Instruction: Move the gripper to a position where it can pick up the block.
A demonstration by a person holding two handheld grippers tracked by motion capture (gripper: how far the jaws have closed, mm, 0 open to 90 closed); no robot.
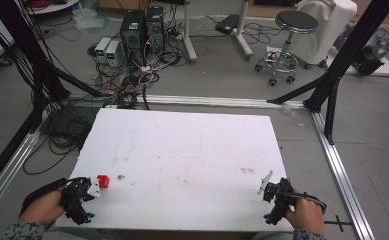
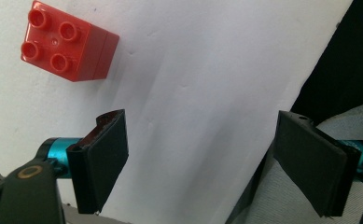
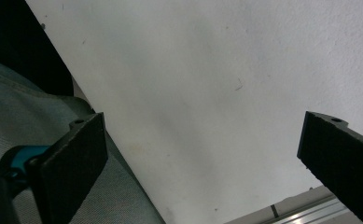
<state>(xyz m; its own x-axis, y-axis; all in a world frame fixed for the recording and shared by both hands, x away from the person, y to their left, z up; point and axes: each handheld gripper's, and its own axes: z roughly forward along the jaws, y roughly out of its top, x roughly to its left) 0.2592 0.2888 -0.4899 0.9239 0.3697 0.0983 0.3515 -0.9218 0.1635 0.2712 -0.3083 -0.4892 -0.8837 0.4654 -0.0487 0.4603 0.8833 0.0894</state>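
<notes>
Here, step in hand: judging by the layout, the left tongs (image 1: 93,188) are lining up on the red brick (image 1: 103,181), the one loose thing near them.
Brick position: it sits on the white table (image 1: 182,150) near its front left corner, studs up, just beside the left tongs' tips and apart from them; in the left gripper view the red brick (image 2: 67,41) lies ahead of the jaws and off to their left, not between them.
How to do it well: swing the left tongs over so the brick is centred in the gap, square the pads to two opposite flat sides, come down low enough to catch the body rather than the studs, then close gently so it does not skid on the smooth top.
Risk: a slanted approach would likely push the brick with one pad.
Left tongs: spread wide, holding nothing; only bare table lies between the pads.
Right tongs (image 1: 265,186): also wide apart and empty, hovering at the front right edge of the table, well apart from the brick.
Right tongs' own view: the right tongs (image 3: 207,163) frame bare table top.
</notes>
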